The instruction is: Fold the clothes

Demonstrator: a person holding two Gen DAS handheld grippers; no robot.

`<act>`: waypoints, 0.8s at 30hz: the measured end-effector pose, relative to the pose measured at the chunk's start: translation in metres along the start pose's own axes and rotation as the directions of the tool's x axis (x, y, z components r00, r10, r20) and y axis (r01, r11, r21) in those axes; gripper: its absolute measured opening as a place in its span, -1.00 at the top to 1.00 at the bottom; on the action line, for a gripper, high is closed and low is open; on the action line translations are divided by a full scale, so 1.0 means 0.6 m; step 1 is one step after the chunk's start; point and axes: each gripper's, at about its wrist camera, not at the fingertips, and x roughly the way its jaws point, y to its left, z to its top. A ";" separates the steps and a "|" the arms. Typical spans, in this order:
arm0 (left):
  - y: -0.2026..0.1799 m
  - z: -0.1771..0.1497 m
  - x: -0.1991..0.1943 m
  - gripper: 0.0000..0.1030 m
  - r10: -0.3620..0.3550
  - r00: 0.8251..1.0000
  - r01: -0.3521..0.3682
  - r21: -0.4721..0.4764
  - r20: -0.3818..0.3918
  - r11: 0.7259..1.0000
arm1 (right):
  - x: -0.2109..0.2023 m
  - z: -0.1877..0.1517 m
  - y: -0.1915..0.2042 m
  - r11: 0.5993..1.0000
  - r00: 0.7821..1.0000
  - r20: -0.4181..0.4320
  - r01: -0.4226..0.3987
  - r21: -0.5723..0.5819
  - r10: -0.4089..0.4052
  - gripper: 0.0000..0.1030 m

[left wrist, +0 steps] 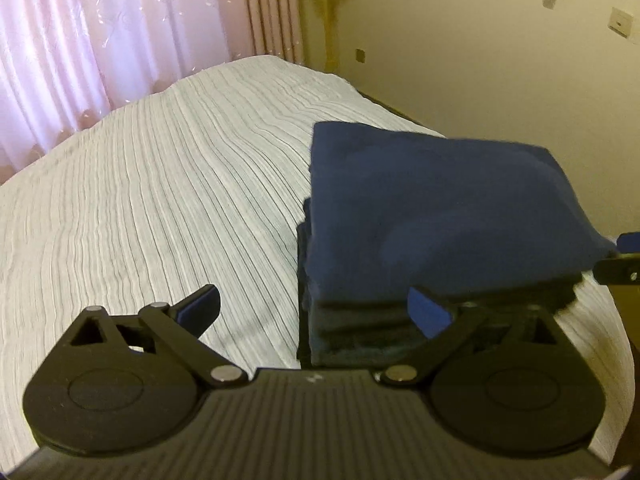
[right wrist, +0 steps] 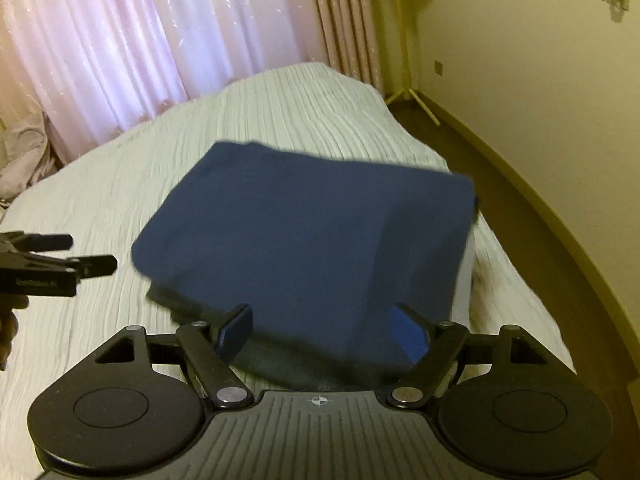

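Note:
A navy garment (left wrist: 440, 208) lies folded in a thick rectangular stack on the bed, toward its right edge. In the right wrist view the same navy garment (right wrist: 312, 232) fills the middle. My left gripper (left wrist: 316, 310) is open, its right finger at the stack's near left corner and its left finger over bare bedcover. My right gripper (right wrist: 323, 332) is open just above the near edge of the stack, and its blue pads (right wrist: 408, 336) do not press on the cloth. The left gripper (right wrist: 60, 264) also shows at the left, clear of the cloth. The right gripper (left wrist: 624, 260) shows at the stack's right edge.
The bed has a white ribbed cover (left wrist: 160, 200) with bare room left of the stack. Pink curtains (right wrist: 140, 40) hang behind it. A cream wall (right wrist: 540, 100) and a strip of dark floor (right wrist: 500, 184) run along the right. A pale crumpled bundle (right wrist: 24, 148) sits far left.

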 end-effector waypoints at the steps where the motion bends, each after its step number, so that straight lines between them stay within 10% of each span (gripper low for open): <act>1: -0.003 -0.012 -0.014 -0.98 -0.017 1.000 0.017 -0.001 -0.003 1.000 | -0.013 -0.011 0.006 1.000 1.000 0.002 0.006 0.004 -0.006 -0.53; 12: -0.036 -0.101 -0.145 -0.99 -0.121 0.992 0.126 0.125 -0.045 0.984 | -0.153 -0.140 0.107 0.979 0.992 0.061 0.100 0.176 -0.112 -0.53; 24: -0.057 -0.136 -0.221 -0.98 -0.057 0.997 0.060 0.046 -0.053 0.997 | -0.215 -0.167 0.123 0.982 0.991 0.061 0.106 0.157 -0.117 -0.54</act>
